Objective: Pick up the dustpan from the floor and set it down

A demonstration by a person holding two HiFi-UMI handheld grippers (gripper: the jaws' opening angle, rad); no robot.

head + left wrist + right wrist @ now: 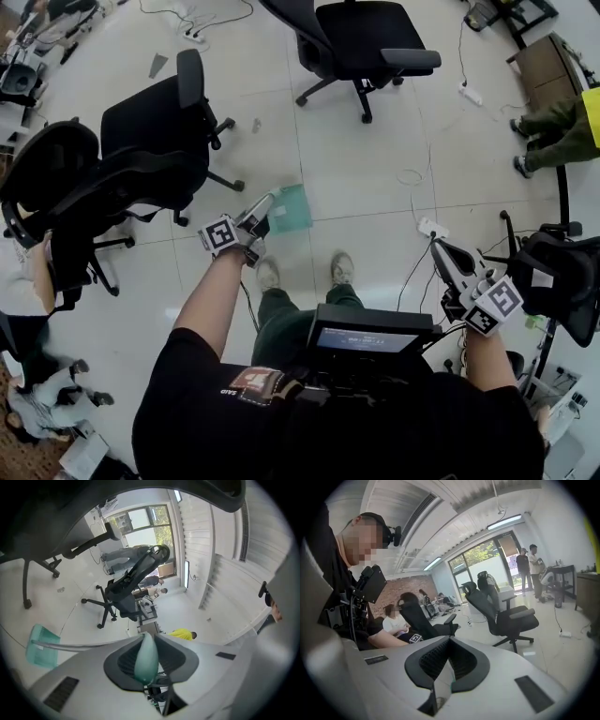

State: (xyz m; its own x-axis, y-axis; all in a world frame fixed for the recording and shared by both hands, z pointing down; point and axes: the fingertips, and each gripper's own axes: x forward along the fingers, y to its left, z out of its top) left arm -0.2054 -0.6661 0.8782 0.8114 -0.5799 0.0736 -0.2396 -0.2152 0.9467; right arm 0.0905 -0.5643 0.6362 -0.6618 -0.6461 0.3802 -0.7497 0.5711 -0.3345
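Observation:
The dustpan (291,208) is translucent teal with a thin metal rod for a handle. In the head view it is low over the pale tiled floor in front of my feet; I cannot tell whether it touches the floor. My left gripper (263,214) is shut on the handle. In the left gripper view the rounded teal handle end (145,660) is pinched between the jaws, and the pan (41,645) shows at the far left. My right gripper (442,249) hangs at the right, apart from the dustpan. Its jaws (450,641) meet at the tips with nothing held.
Black office chairs stand at the left (155,131), the far middle (361,37) and close at my right (562,281). A power strip (433,228) and cables lie on the floor. Seated people are at the lower left (37,394) and upper right (562,122).

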